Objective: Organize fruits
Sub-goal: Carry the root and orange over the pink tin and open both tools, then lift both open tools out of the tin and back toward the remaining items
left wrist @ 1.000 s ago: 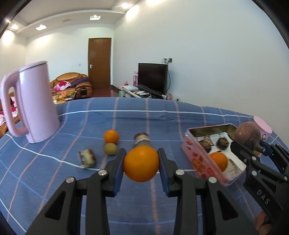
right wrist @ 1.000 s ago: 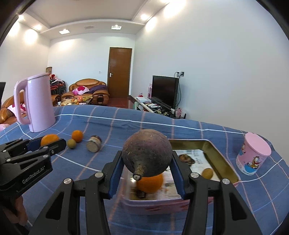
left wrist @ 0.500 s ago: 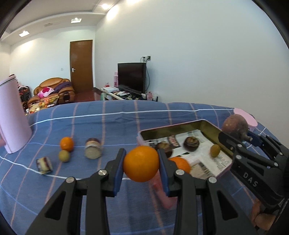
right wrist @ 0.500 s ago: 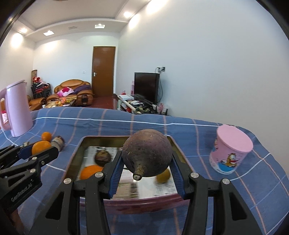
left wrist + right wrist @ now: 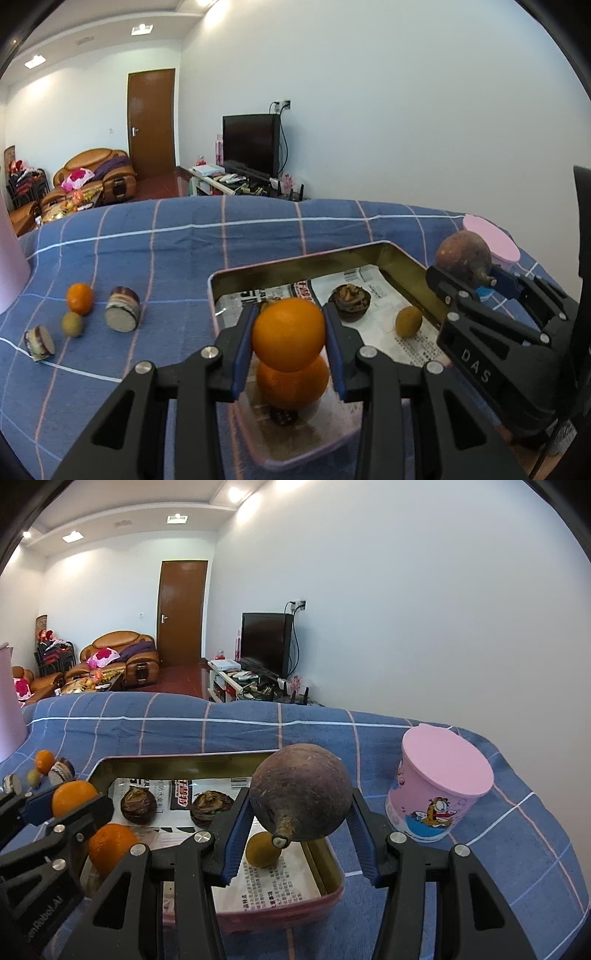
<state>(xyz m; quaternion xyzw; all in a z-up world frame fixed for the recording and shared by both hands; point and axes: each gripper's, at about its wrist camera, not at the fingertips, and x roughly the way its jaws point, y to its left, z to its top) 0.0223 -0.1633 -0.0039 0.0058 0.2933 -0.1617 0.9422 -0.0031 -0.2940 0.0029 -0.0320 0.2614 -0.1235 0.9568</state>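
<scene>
The left gripper (image 5: 289, 334) is closed on an orange (image 5: 289, 333), its blue pads pressed to both sides of the fruit, and holds it above the near end of the pink tin (image 5: 236, 273). The right gripper (image 5: 300, 812) is clamped the same way on a dark round fruit (image 5: 300, 797) with a stub stem, held over the tin's near right corner. The left wrist view alone shows the loose group on the blue checked cloth (image 5: 147, 236) left of the tin in full: one small orange (image 5: 79, 298), one small greenish fruit (image 5: 72, 324) just beside it, and two cut dark pieces, one (image 5: 122, 309) right of the small orange and one (image 5: 39, 342) nearer and further left. The right wrist view alone shows the whole pink cup (image 5: 439, 797) with its cartoon cat, standing upright on the cloth just right of the tin; the left view catches only its lid behind the right gripper. Inside the tin, on printed paper, the right view counts two dark brown husked fruits (image 5: 138, 805) (image 5: 211, 806), one orange (image 5: 110, 847) at the near left and one yellow-green fruit (image 5: 263, 849) under the held fruit. In the left view one husked fruit is almost hidden behind the held orange.
</scene>
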